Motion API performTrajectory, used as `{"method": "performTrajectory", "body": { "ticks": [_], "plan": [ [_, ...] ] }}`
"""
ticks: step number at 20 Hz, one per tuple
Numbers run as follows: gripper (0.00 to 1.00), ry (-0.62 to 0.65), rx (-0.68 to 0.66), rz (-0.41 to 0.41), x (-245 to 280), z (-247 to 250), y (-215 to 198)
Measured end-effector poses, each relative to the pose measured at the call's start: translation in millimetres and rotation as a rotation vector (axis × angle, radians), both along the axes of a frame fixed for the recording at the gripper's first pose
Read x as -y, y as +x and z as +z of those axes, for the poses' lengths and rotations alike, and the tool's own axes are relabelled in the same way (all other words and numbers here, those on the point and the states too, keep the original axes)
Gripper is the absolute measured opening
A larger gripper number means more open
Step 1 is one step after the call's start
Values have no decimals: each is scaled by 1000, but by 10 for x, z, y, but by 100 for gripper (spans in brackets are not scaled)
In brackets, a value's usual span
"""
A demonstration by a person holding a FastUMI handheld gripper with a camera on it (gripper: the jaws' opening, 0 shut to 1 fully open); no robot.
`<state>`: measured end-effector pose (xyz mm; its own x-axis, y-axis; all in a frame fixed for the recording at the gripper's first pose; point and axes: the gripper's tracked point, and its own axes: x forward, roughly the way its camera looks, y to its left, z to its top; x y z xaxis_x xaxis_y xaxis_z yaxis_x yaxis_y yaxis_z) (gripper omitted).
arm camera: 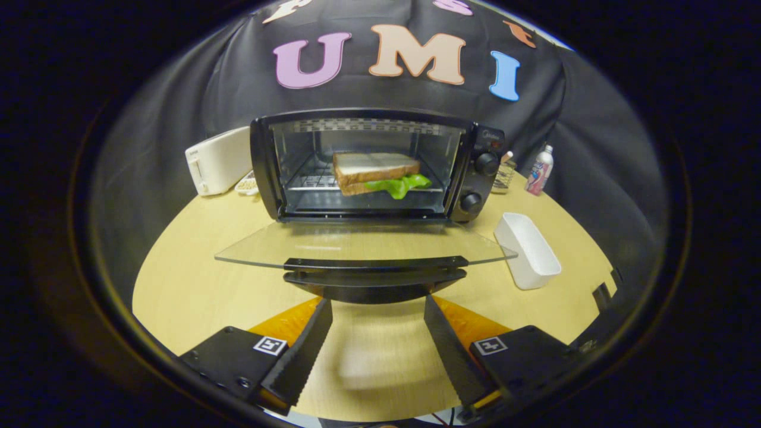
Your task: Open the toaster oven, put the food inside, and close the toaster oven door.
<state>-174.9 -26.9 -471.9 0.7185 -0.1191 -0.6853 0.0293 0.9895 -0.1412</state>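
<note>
Gaping empty, tool (377,303) faces lowered door (362,246); sandwich (376,172) partly hides oven (374,163) rack.

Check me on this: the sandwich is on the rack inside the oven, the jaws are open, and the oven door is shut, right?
Not quite. In the gripper view the door is folded down open, just ahead of the open gripper. The sandwich does sit on the rack inside the oven.

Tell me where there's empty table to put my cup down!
Bare wood lies between the open gripper fingers and runs left under the toaster oven's lowered glass door, below the white toaster. A smaller patch lies beyond the white tray. It is crowded beside the oven's knobs, near the bottle.
</note>
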Motion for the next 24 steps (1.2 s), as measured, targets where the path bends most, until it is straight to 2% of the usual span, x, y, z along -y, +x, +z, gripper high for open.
{"method": "performTrajectory", "body": {
  "ticks": [9, 24],
  "plan": [
    [98, 43, 119, 41, -254, 411, 611],
    [98, 132, 242, -10, -257, 682, 1494]
  ]
}}
